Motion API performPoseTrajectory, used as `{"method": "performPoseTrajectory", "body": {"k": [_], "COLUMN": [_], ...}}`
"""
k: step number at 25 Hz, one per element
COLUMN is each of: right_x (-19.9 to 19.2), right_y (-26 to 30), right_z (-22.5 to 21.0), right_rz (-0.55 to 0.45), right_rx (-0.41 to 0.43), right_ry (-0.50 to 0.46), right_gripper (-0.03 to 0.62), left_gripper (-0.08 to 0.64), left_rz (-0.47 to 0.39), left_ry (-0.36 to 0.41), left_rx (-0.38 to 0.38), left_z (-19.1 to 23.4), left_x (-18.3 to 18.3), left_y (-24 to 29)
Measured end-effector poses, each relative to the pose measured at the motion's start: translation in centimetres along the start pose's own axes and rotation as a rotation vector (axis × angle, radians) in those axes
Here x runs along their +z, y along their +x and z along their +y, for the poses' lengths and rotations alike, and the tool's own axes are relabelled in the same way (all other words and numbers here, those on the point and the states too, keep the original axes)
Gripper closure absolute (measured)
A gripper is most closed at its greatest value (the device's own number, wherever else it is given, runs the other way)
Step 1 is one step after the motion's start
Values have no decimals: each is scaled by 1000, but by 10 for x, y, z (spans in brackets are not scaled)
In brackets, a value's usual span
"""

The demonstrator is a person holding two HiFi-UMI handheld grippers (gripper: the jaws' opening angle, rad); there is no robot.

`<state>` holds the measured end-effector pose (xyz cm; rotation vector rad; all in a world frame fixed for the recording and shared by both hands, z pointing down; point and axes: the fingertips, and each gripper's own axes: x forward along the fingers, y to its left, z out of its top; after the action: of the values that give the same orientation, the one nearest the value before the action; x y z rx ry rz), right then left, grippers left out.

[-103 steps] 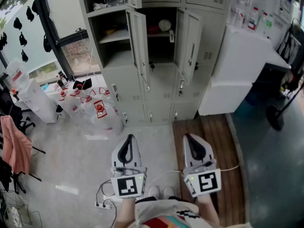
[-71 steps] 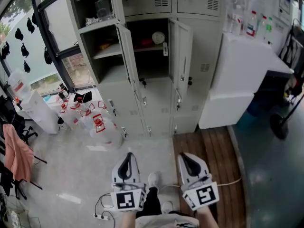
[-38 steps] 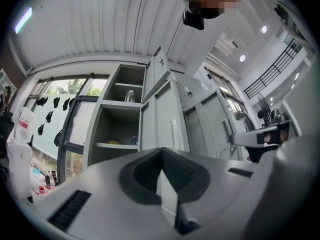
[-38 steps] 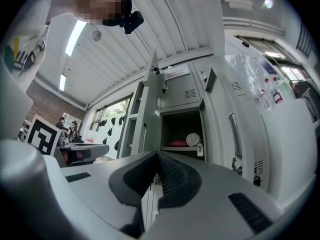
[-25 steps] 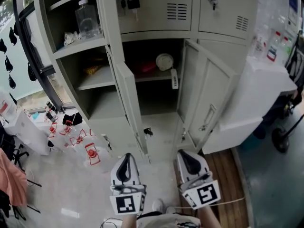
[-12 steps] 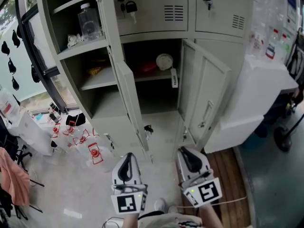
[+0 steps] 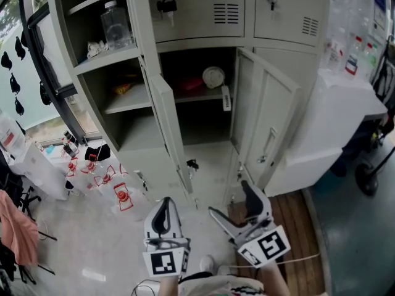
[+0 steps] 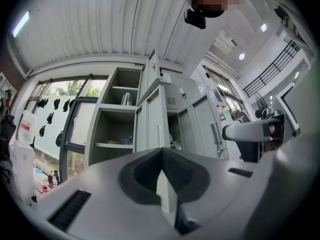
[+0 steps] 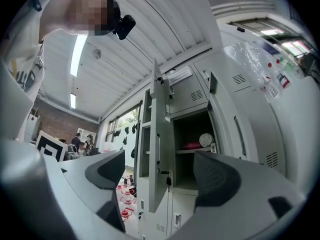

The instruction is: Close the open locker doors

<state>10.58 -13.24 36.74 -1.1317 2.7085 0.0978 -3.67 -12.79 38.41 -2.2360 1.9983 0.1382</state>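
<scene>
Left gripper (image 7: pixel 165 203) shut, empty, right gripper (image 7: pixel 231 200) jaws just opened wide, nothing between, both low before grey metal lockers (image 7: pixel 203 8), left door (image 7: pixel 165 128) and right door (image 7: pixel 271 125) ajar.

No text readable anywhere, white tag (image 7: pixel 226 97) in upper middle of head view too small to read, bottle labels (image 7: pixel 353 65) at upper right only coloured blurs, paper label (image 9: pixel 179 75) in right gripper view illegible
</scene>
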Motion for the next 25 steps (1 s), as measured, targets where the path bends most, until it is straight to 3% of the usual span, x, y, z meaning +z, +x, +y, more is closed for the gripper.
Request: {"method": "performPoseTrajectory", "body": {"k": [10, 13, 19, 25], "right_x": [13, 25, 40, 19], "right_y": [-5, -6, -18, -29], "right_z": [-21, -42, -103, -143], "right_rz": [-38, -40, -52, -1], "right_rx": [-34, -77, -212, -280], "right_ry": [21, -18, -128, -76], "right_gripper": [202, 202, 202, 202], "left_gripper": [555, 555, 555, 555], "left_rz": [7, 0, 4, 11], "left_ry": [1, 41, 44, 44], "left_rx": [-16, -28, -34, -53], "left_z": [-3, -3, -1, -5], "left_x": [-1, 0, -5, -7], "left_y": [5, 7, 11, 15]}}
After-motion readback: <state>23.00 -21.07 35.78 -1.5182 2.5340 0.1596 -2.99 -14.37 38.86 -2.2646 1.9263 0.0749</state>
